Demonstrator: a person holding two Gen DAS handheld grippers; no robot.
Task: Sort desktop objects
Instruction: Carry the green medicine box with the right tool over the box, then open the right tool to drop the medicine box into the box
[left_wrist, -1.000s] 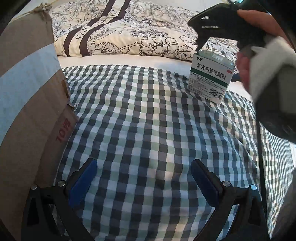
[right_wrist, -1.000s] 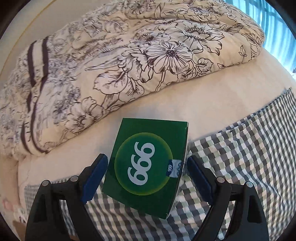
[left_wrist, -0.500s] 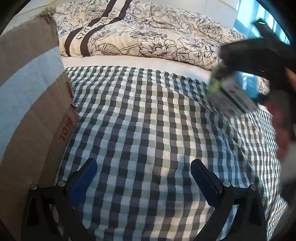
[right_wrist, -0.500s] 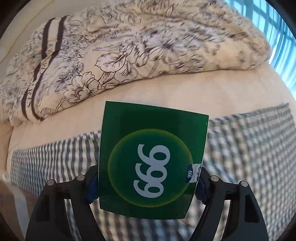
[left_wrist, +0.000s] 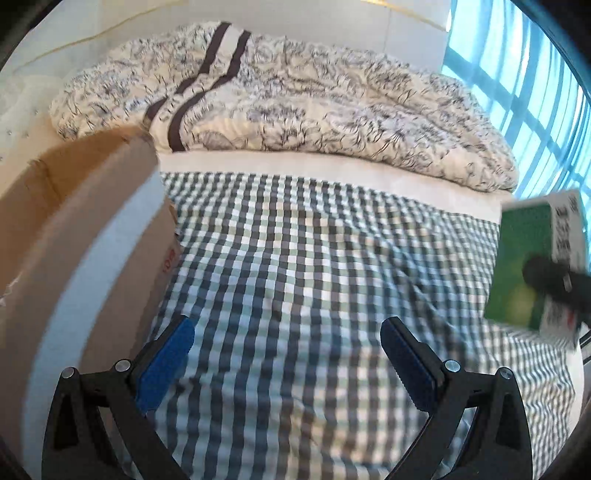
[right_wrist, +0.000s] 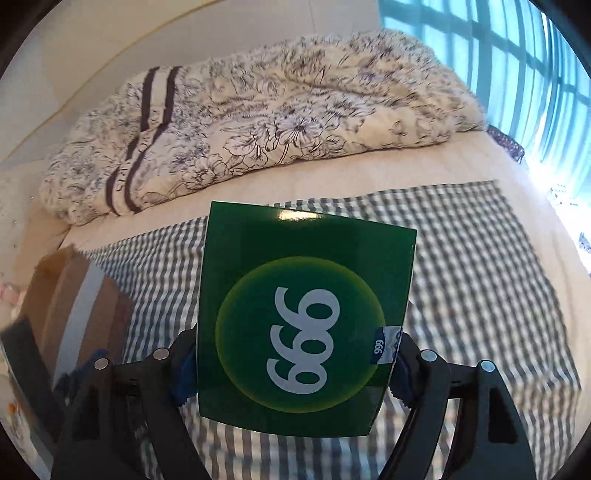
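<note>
A green medicine box (right_wrist: 303, 321) with a white "999" in a yellow-green circle fills the middle of the right wrist view. My right gripper (right_wrist: 291, 365) is shut on its two sides and holds it above the checked cloth. The same box (left_wrist: 532, 266) shows blurred at the right edge of the left wrist view, lifted off the cloth, with a black finger across it. My left gripper (left_wrist: 291, 354) hangs open over the checked cloth (left_wrist: 295, 277), nothing between its blue pads.
A brown cardboard box (left_wrist: 74, 251) with a pale tape stripe stands at the left, seen again as a cardboard box (right_wrist: 77, 306) in the right wrist view. A floral quilt (left_wrist: 295, 103) lies behind the cloth. A window (left_wrist: 532, 92) is at the right.
My right gripper closed on the medicine box, lifted it off the cloth and carried it up and back toward me. The left gripper has risen and tilted up; its view now takes in more of the bed.
</note>
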